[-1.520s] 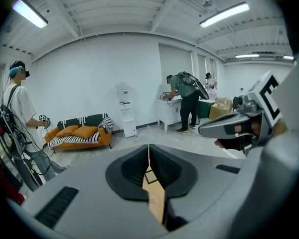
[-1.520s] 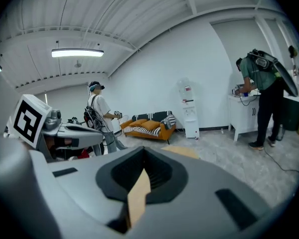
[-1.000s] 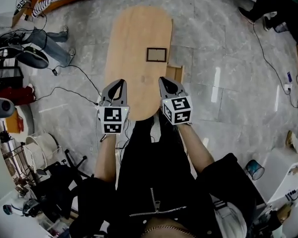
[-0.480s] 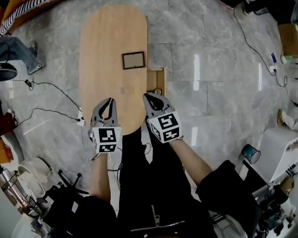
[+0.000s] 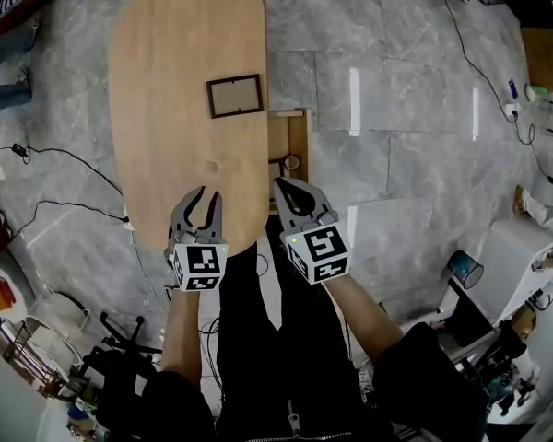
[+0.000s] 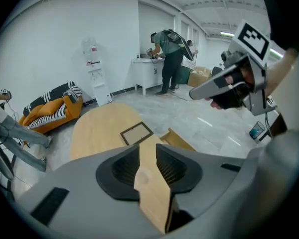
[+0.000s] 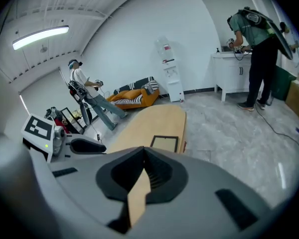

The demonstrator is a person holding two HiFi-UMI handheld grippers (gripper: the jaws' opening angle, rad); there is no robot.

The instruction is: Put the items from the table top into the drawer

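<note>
Lying ahead of both grippers, picture frame (image 5: 234, 96) runs crosswise on the tabletop (image 5: 166, 81); left gripper (image 5: 201, 199) jaws opening, empty; right gripper (image 5: 286, 190) jaws together.

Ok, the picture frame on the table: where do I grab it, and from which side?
Probably its right-hand rail. The picture frame lies flat, with that rail almost at the table edge beside the open drawer, so come from the drawer side, jaws pinching the thin rail above and below.
</note>
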